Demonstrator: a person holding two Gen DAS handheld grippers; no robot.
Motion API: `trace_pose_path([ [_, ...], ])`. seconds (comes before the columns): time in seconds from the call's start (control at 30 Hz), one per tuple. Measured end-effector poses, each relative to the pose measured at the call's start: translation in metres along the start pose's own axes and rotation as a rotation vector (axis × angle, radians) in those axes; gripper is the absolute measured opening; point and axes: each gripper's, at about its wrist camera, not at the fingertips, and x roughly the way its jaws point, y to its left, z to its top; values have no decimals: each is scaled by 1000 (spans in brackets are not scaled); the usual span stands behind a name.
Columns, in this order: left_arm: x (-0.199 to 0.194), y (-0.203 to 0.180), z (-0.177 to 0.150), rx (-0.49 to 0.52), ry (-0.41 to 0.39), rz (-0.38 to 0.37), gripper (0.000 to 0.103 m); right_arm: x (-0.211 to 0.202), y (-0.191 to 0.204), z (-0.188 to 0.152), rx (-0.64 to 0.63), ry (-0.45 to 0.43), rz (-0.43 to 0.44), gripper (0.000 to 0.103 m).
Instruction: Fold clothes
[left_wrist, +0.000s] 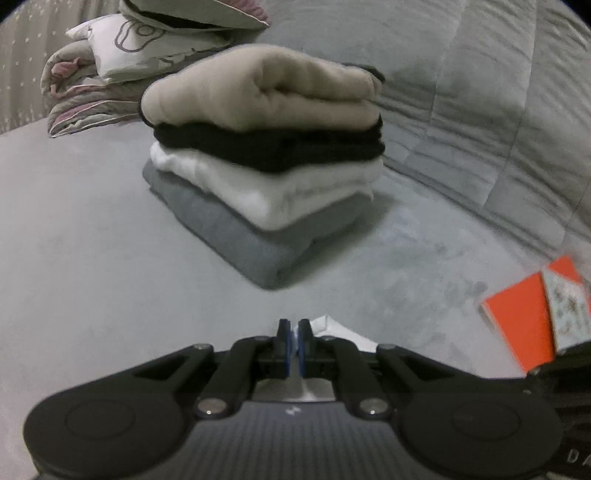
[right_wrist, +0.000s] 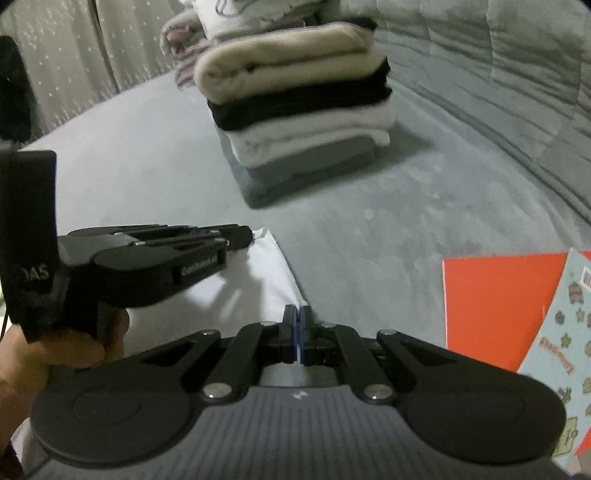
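With jaws pinched, both hand-held grippers (left_wrist: 294, 328) (right_wrist: 297, 317) grip white cloth (right_wrist: 258, 280) — taut.

The left gripper (right_wrist: 240, 236) body reads "GenRobot.AI", its mount "DAS"; the blue booklet (right_wrist: 561, 354) reads "Stationery" beside a barcode.

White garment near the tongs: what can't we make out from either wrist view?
- White garment: right view, near part hidden behind right tongs and left tongs; type and fold state unclear.
- Left view: only a corner shows past the left tongs.
- Folded stack: motion blur, layer count uncertain.
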Motion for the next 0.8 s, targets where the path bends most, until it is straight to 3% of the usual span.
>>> trace_pose_path([
  [0.1,-6,-2,1,-8,-5,11,6,7,2,0,-14,18,-11,3],
  [0.17,-11,-2,3,-19,-9,18,14,7,4,0,-30,13,-33,6],
  [0.2,-15,-2,3,-21,-12,18,16,5,5,0,-38,8,-47,14],
  [0.3,-28,-1,3,-33,-26,27,29,2,7,-1,-58,-11,-71,16],
  [0.37,-38,2,0,-47,-30,43,36,0,8,-1,-58,-20,-69,30],
  [0.4,-43,4,-1,-54,-30,51,37,-1,9,-1,-58,-26,-67,44],
  [0.8,-107,34,-23,-66,-35,177,45,-13,48,-2,-149,-93,-27,48],
])
